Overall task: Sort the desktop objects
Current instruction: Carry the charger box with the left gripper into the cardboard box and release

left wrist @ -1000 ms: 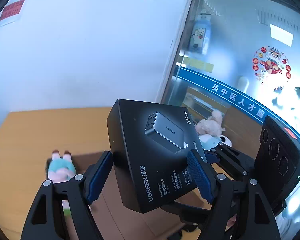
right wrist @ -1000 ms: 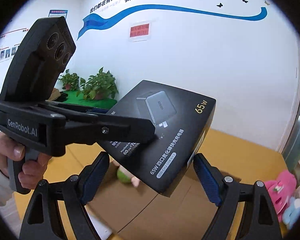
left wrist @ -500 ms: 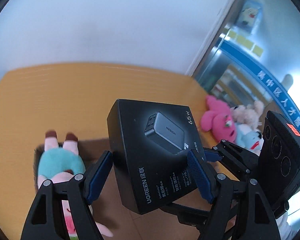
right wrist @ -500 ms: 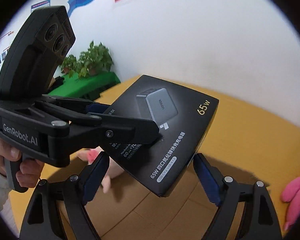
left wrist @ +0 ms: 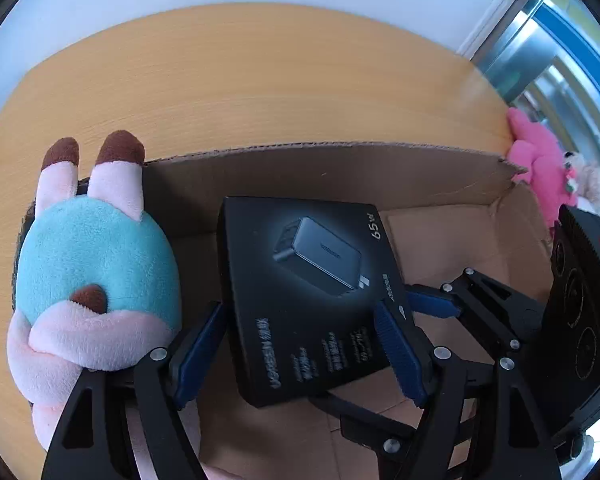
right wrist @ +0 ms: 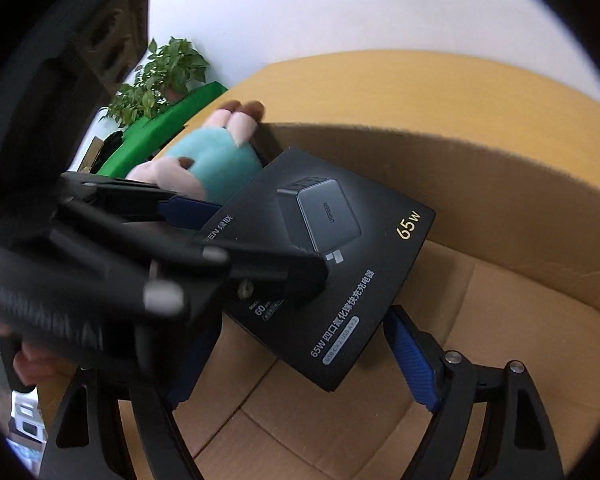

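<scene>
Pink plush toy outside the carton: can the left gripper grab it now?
Probably not yet. The left gripper is clamped on the black UGREEN charger box over the cardboard carton, and the pink plush toy lies beyond the carton's far corner. It must let go first.
</scene>
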Available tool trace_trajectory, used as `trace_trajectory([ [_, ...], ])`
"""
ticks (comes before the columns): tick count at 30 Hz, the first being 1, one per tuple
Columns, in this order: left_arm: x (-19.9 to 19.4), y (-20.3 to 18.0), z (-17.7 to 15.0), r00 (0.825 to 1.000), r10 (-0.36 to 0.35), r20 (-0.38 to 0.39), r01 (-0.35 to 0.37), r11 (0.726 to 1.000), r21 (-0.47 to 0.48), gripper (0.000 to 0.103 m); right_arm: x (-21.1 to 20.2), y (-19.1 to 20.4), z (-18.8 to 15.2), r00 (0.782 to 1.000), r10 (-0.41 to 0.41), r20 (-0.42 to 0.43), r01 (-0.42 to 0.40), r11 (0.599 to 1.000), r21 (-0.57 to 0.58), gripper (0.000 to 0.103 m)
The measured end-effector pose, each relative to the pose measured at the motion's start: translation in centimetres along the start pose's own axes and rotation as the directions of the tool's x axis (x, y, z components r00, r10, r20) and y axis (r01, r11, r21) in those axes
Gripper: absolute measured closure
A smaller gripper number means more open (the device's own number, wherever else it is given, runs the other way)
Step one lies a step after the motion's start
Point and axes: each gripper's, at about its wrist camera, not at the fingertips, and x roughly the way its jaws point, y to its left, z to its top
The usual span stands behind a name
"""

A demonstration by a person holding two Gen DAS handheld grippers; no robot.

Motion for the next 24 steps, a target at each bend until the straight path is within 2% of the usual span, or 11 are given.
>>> trace_trajectory([
  [3,0.4,0.3,-0.3,0.999,0.035,-0.001,-0.035,0.999,0.012,0.029,0.2,0.7,-0.2,1.0,-0.025,-0.002,0.025,1.0,-0.006,0.021],
  [6,-0.4,0.9,-0.7,1.0,-0.008,0.025,0.008,1.0,-0.001,0.029,0.0,1.3,-0.7,0.999,-0.052,-0.012,0.052,0.999,-0.003,0.021],
  [9,-3.9,1.3,-1.8,0.992,-0.038,0.122,0.038,0.999,0.006,0.029,-2.0,2.2,-1.6,0.995,-0.102,-0.018,0.101,0.995,-0.024,0.021],
  [12,-9.6,1.5,-4.1,0.954,-0.05,0.296,0.042,0.999,0.032,0.028,-6.6,1.8,-2.8,0.984,-0.177,0.038,0.178,0.984,-0.023,0.021],
  [13,-12.2,1.2,-5.6,0.923,-0.042,0.382,0.023,0.998,0.056,0.026,-9.0,2.6,-3.5,0.975,-0.206,0.083,0.207,0.978,-0.014,0.021],
  [15,-15.5,1.3,-8.5,0.866,-0.016,0.499,-0.027,0.997,0.078,0.007,-12.1,3.9,-4.7,0.952,-0.249,0.178,0.256,0.966,-0.017,0.017],
  [16,-17.0,0.4,-9.8,0.824,0.03,0.566,-0.081,0.995,0.066,0.0,-14.4,5.6,-6.1,0.93,-0.281,0.236,0.296,0.955,-0.029,0.015],
  [18,-18.1,-0.5,-11.6,0.779,0.076,0.622,-0.132,0.99,0.044,0.0,-15.9,7.1,-7.4,0.896,-0.32,0.308,0.351,0.935,-0.051,0.014],
  [19,-18.6,-0.6,-13.3,0.77,0.083,0.632,-0.133,0.991,0.031,0.0,-15.6,8.8,-7.0,0.879,-0.336,0.339,0.376,0.925,-0.057,0.012],
  [22,-18.5,-1.1,-17.2,0.762,0.062,0.644,-0.089,0.996,0.01,0.0,-17.1,11.7,-9.9,0.833,-0.398,0.384,0.437,0.899,-0.016,0.007],
  [24,-18.3,-1.1,-19.4,0.753,0.088,0.652,-0.099,0.995,-0.021,0.0,-17.6,13.2,-11.3,0.8,-0.447,0.4,0.477,0.878,0.029,0.001],
])
